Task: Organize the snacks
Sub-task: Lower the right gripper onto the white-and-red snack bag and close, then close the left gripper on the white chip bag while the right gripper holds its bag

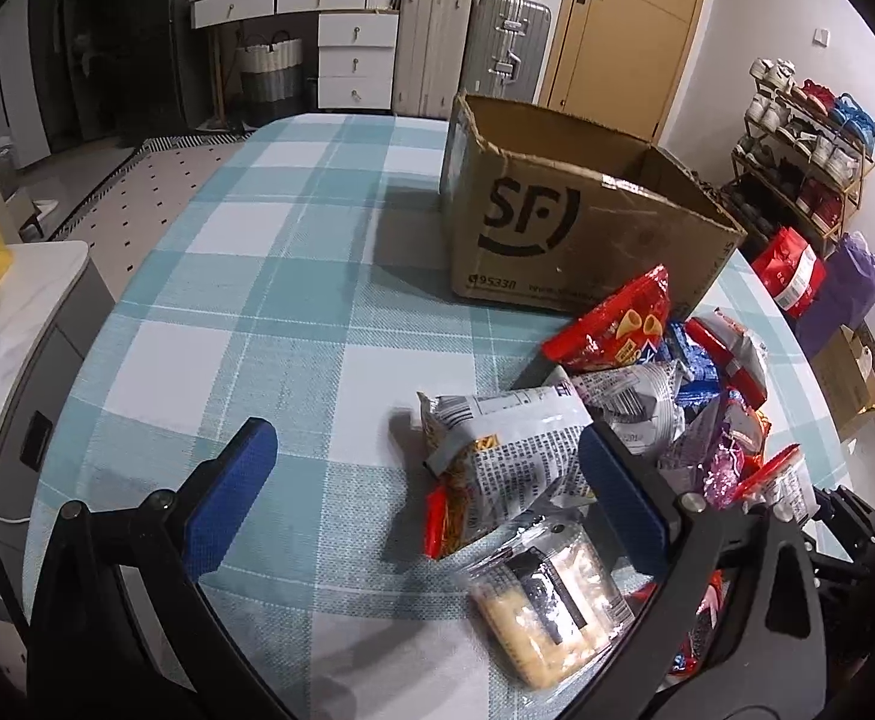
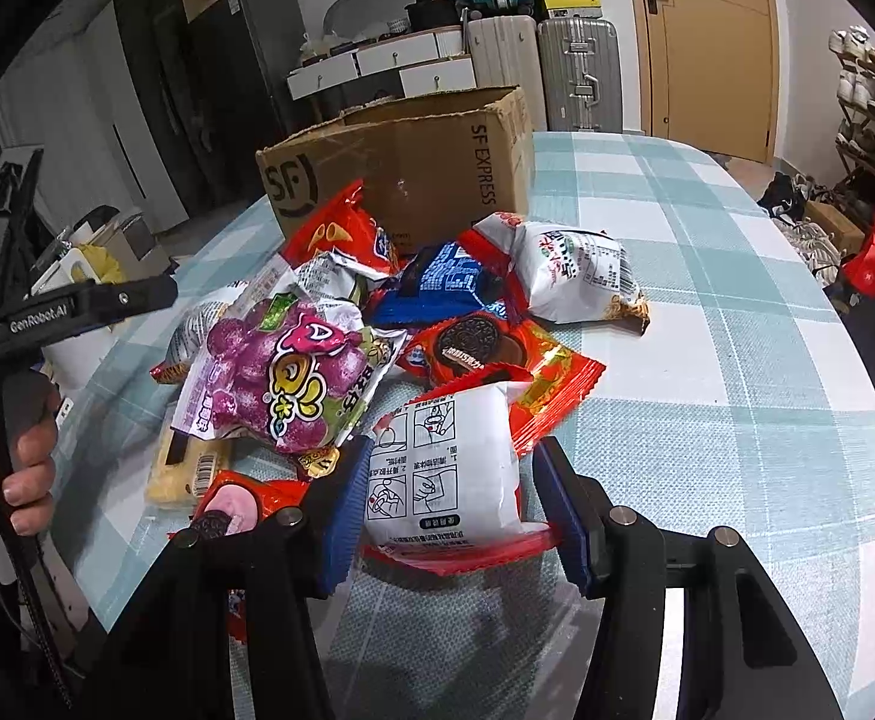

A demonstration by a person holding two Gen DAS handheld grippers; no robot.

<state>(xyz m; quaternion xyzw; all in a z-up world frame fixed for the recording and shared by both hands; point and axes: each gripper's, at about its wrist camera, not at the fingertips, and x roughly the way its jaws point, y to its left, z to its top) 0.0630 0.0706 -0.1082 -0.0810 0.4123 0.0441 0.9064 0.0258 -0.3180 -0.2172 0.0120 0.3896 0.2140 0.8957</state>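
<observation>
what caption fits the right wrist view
Right tongs grip a white-and-red snack packet from the pile before the cardboard box.

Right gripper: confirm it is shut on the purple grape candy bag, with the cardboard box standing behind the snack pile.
Wrong packet. In the right wrist view the right gripper is shut on the white packet with red edges; the purple grape candy bag lies free in the pile beside it. The cardboard box does stand behind the snack pile.
</observation>
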